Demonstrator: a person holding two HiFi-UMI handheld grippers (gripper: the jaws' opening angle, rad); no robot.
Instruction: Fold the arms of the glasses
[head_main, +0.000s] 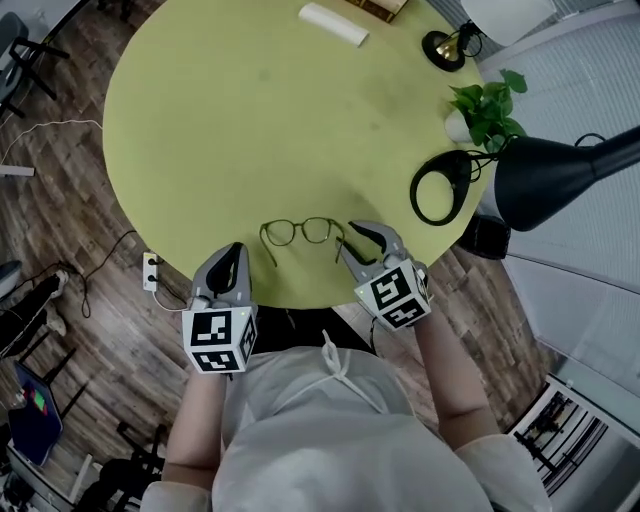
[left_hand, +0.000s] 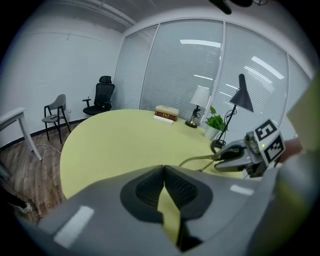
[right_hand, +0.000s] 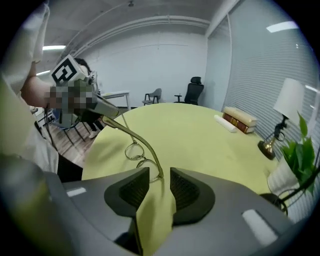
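Note:
The thin-rimmed glasses (head_main: 300, 230) lie on the round yellow-green table (head_main: 250, 110) near its front edge, both arms unfolded toward me. My right gripper (head_main: 360, 238) sits at their right side and stands open. In the right gripper view, one thin arm of the glasses (right_hand: 156, 157) runs into the gap between the pads of the right gripper (right_hand: 160, 172), and neither pad presses on it. My left gripper (head_main: 235, 252) hovers just left of the glasses, shut and empty; its tips (left_hand: 163, 169) meet. The left gripper view shows the right gripper (left_hand: 220, 157) at the glasses (left_hand: 198, 160).
A black desk lamp (head_main: 545, 178) with its ring base (head_main: 440, 187) and a potted plant (head_main: 487, 110) stand at the table's right edge. A white roll (head_main: 333, 24), books (head_main: 380, 8) and a small lamp (head_main: 446, 46) sit at the far side.

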